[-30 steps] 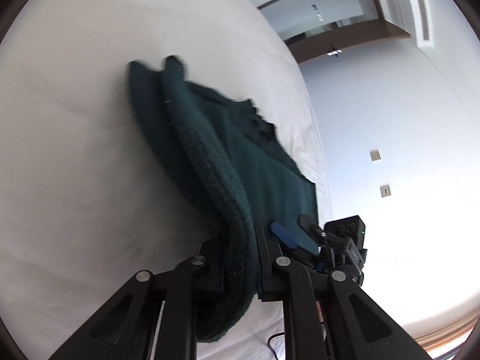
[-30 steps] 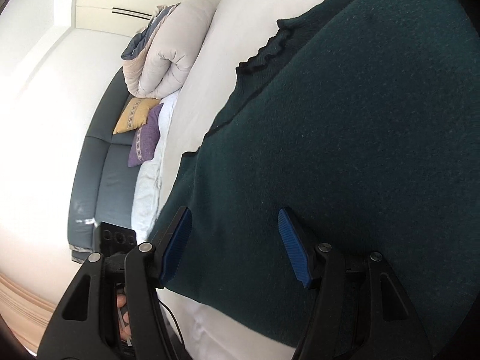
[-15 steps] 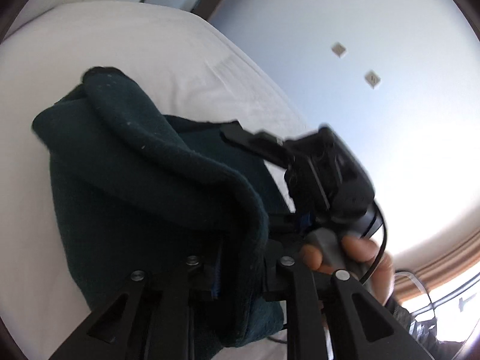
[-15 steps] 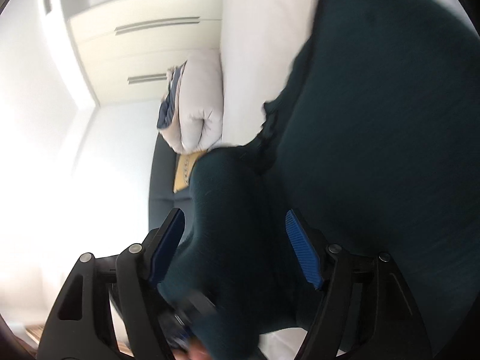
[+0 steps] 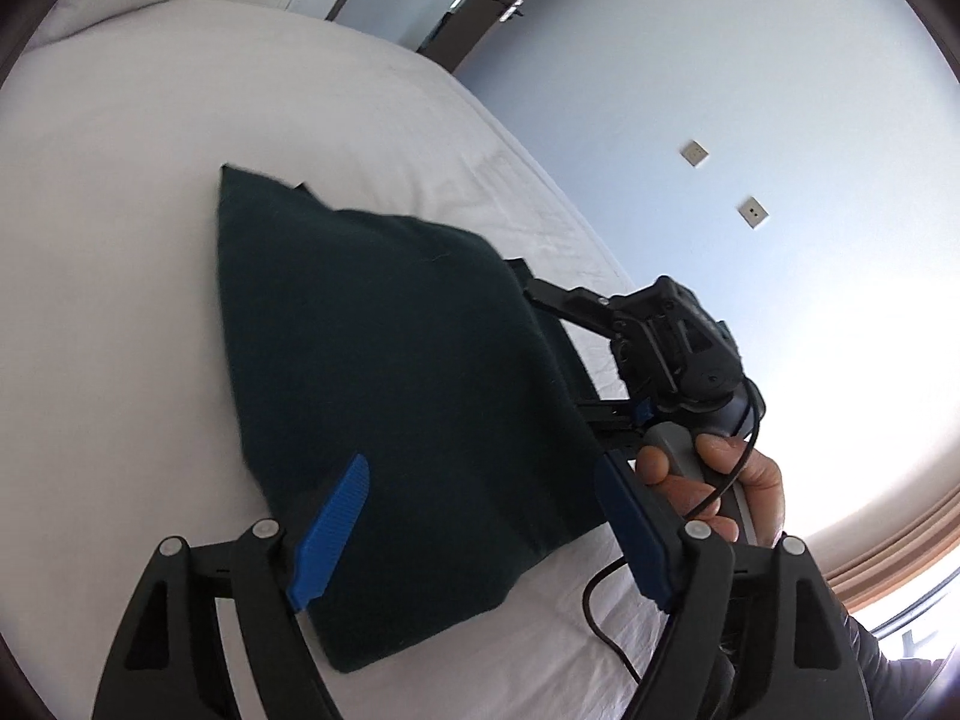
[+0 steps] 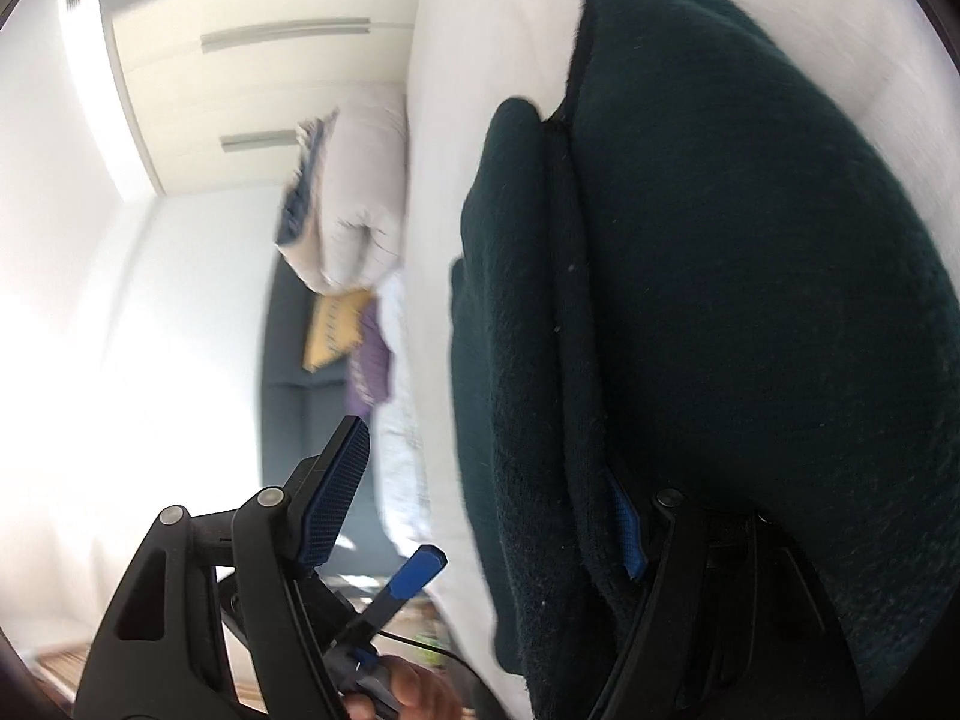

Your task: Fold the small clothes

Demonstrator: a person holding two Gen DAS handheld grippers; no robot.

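A dark green knitted garment (image 5: pixel 390 396) lies folded over on the white bed (image 5: pixel 120 240). My left gripper (image 5: pixel 480 528) is open just above its near edge, holding nothing. In the left wrist view my right gripper (image 5: pixel 600 354) sits at the garment's right edge, partly under the folded layer. In the right wrist view the right gripper (image 6: pixel 486 510) is open, its right finger tucked between the garment's layers (image 6: pixel 720 300), its left finger free in the air. The left gripper's blue fingertip (image 6: pixel 417 570) shows below.
Folded bedding (image 6: pixel 354 198) with a yellow cushion (image 6: pixel 336 330) and a purple cushion (image 6: pixel 372 366) lies on a grey sofa beyond the bed. A wall (image 5: pixel 720 120) with two sockets runs past the bed's right side. A cable (image 5: pixel 606 618) trails at the bed's edge.
My left gripper has let go of the garment's edge and opened. The lifted part now lies folded flat over the rest. The right gripper's view swung toward the fold.
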